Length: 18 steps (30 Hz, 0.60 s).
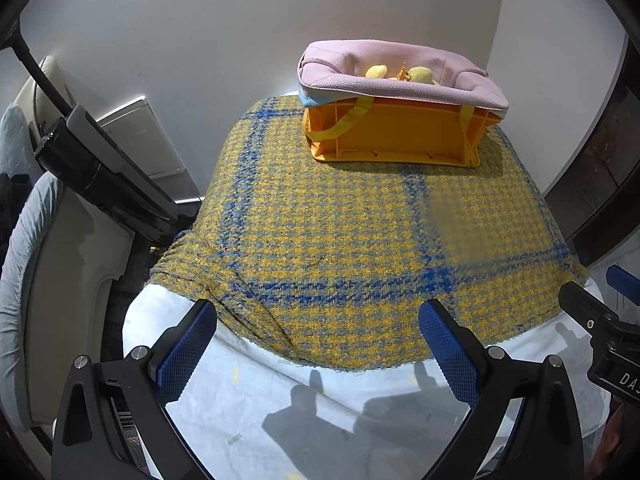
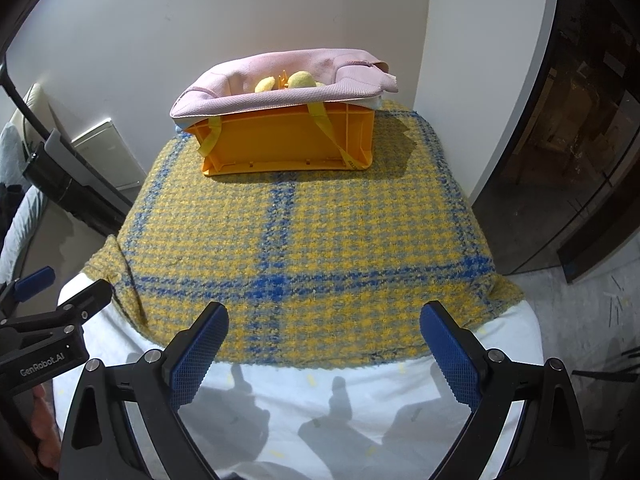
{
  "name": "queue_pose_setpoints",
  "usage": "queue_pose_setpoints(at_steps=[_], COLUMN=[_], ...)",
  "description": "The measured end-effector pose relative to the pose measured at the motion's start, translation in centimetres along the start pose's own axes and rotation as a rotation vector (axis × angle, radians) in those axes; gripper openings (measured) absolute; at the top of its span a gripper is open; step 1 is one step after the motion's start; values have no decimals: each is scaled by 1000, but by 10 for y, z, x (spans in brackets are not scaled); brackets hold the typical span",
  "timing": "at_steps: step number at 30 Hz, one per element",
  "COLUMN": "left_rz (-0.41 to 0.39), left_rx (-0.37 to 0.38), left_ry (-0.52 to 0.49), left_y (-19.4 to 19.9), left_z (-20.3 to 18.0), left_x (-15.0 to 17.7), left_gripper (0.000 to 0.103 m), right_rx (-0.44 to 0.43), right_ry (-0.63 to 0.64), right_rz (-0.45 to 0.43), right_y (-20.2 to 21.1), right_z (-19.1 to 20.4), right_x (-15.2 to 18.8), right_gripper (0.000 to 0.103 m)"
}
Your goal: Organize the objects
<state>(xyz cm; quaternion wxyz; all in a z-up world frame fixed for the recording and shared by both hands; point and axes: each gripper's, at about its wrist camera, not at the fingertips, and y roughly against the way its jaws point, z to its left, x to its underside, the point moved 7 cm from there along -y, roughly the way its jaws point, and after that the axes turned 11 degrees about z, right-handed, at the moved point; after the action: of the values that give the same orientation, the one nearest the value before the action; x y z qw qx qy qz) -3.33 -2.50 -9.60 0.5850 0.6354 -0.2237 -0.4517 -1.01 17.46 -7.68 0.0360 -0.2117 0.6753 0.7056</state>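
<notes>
Left wrist view: left gripper point(image 1: 318, 344) spread wide over the near edge of the table point(image 1: 280, 408), nothing between the blue pads. Right wrist view: right gripper point(image 2: 324, 348) likewise spread wide and empty, also above the near edge. Both angled down toward the checked blanket point(image 1: 340, 232), likely parked there to take in the whole scene before reaching.

Far edge of the table, against the wall: one orange crate point(image 1: 400, 136), standing upright on the blanket. One pink bag point(image 1: 400, 60) sitting inside it, soft rim folded out over the crate's top edge, two yellow straps hanging down the front wall. Probably nested that way so the crate keeps the limp bag open and standing.

Inside the bag: a yellow plush toy point(image 1: 400, 73), only two rounded bumps and a bit of orange showing above the rim; hard to say whether one toy or two. Already stowed, by the look of it.

Blanket spread flat across most of the table, its near hem stopping short of the near edge, white sheet point(image 1: 260, 400) bare below that. Draped over the left and right edges. Nothing loose lying on the blanket between the grippers and the crate.

Count: two grippers, one crate, one bag, one blanket, toy count uncertain. Judged from the layout, little left to gather; crate and bag well apart from both grippers.
</notes>
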Motion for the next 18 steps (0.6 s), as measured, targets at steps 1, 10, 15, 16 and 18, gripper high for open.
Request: queue_pose_setpoints(at_steps=[1,10,15,16,18], left_rz=[0,3,2,3,4], left_rx=[1,3,4,4,5], left_ry=[0,-5,-6,-6,-6], left_y=[0,0,0,0,-1], left_z=[0,0,0,0,0], left_x=[0,0,1,1,1], left_gripper=[103,103,103,103,103], right_rx=[0,-5,-6,-5,-7], right_ry=[0,-6,-6,-8,-8], right_rz=[0,5,6,6,9], right_y=[0,-1,-1,-1,-1], right_z=[0,-1,-1,-1,-2], right_x=[0,2,2,2,2], right_gripper=[97,97,97,97,97])
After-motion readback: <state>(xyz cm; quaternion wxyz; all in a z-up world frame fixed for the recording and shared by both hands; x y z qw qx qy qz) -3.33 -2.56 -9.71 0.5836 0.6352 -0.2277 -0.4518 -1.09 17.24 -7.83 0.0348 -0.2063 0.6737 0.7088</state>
